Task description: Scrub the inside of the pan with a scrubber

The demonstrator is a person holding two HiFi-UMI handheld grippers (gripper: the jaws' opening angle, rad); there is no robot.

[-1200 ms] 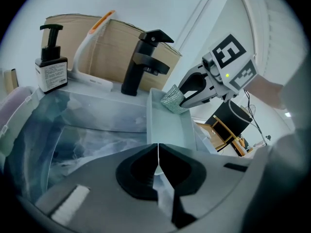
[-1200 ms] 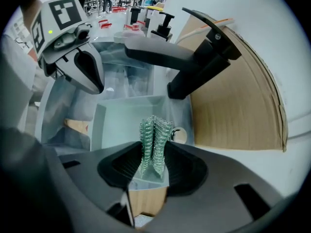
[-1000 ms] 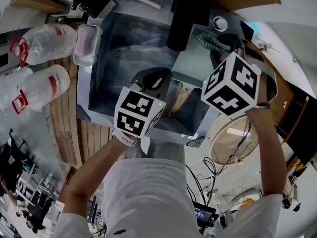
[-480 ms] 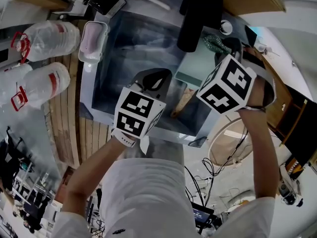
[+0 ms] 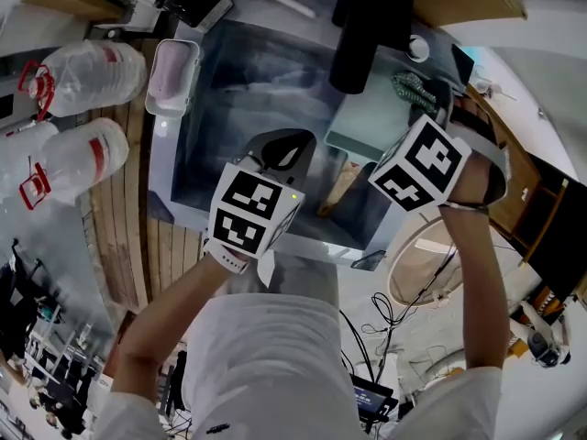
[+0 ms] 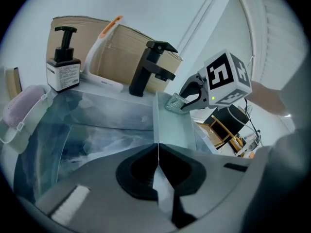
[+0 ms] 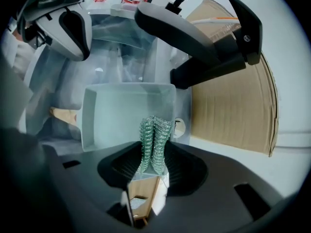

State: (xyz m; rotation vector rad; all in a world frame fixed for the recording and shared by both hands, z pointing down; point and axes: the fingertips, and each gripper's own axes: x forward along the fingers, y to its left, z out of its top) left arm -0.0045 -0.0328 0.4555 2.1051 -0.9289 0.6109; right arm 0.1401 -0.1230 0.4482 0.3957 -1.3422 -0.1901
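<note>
The steel sink held the square pale pan, which lay straight ahead of and below the right gripper. Its long axis ran sideways, with the wooden handle pointing toward the left gripper. The right gripper was the nearer one, clamped on the green mesh scrubber over the pan's near rim; contact could not be judged. The left gripper's jaws met with nothing between them. A pump bottle bore a label too small to read.
</note>
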